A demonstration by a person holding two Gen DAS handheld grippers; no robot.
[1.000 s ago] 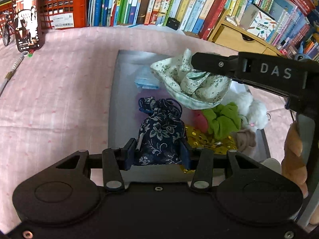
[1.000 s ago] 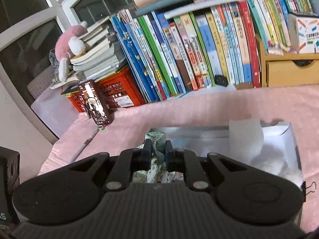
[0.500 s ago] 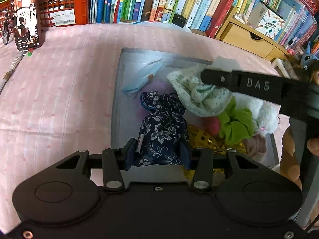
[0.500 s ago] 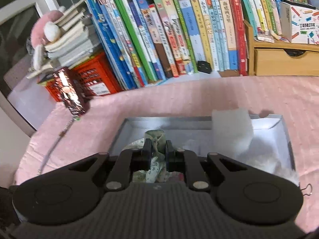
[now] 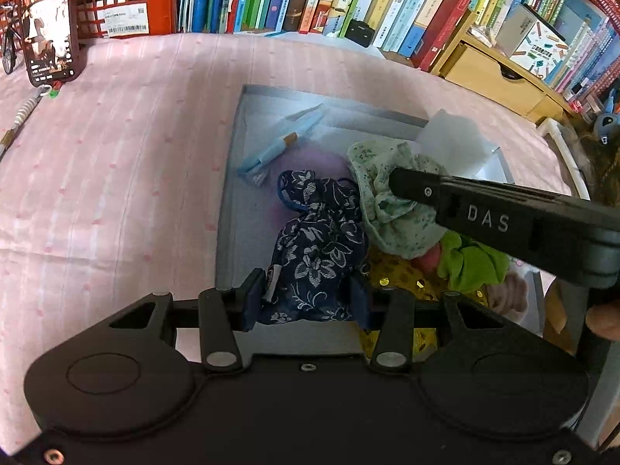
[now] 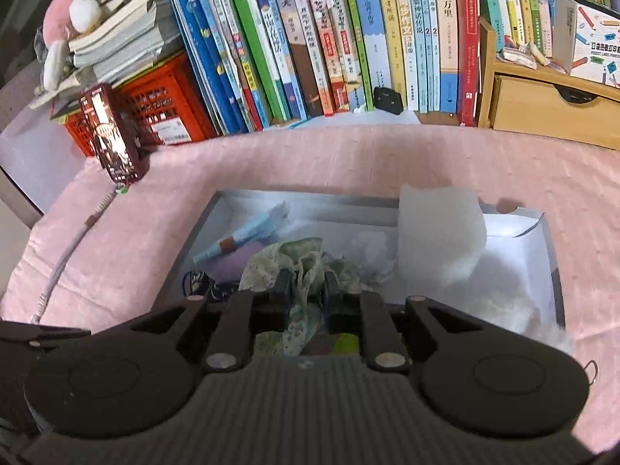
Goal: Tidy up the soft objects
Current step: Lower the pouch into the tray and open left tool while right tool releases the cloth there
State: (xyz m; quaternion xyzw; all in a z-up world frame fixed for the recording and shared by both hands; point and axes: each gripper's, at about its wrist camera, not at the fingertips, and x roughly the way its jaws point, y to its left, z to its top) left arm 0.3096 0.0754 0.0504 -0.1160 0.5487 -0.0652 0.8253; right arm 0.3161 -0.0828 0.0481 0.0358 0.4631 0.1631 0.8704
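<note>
The left gripper [image 5: 306,298] pinches the bottom of a navy floral drawstring pouch [image 5: 317,248] between its pads, the pouch lying inside the shallow grey box [image 5: 228,209] on the pink cloth [image 5: 116,178]. The right gripper [image 6: 308,290] has the pale green floral cloth [image 6: 306,267] between its fingers, which are just beginning to part while the fabric still bunches against the pads, low over the box's middle. Around them in the box lie a light blue folded item [image 5: 279,143], a white sponge block [image 6: 440,228], a bright green plush piece [image 5: 471,263] and yellow sequined fabric [image 5: 395,279], with a row of books [image 6: 348,38] and a red crate [image 6: 162,112] behind.
</note>
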